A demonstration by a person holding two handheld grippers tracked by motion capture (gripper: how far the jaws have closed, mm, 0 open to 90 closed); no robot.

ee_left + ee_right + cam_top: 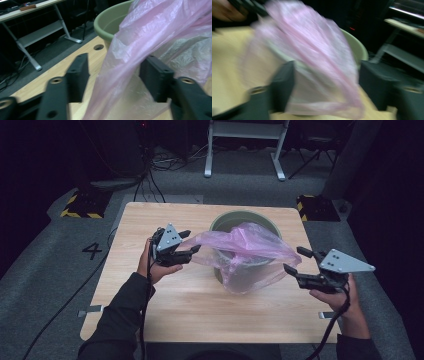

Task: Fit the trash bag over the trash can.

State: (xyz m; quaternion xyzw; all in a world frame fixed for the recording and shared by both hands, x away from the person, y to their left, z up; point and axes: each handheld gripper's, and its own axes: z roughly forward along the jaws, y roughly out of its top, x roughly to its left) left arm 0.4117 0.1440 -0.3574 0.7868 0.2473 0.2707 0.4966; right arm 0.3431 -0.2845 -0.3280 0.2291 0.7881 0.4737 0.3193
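I see a pink bag [245,251] draped over the green bucket [235,220], stretching sideways between my left gripper [189,242] and right gripper [297,260], film between each half-open pair.

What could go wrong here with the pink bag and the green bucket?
The pink bag lies loosely over the green bucket. It passes between the open jaws of the left gripper and right gripper, so unless they clamp it, it may slip free. A one-sided pull could drag the thin plastic off the rim or tip the bucket.
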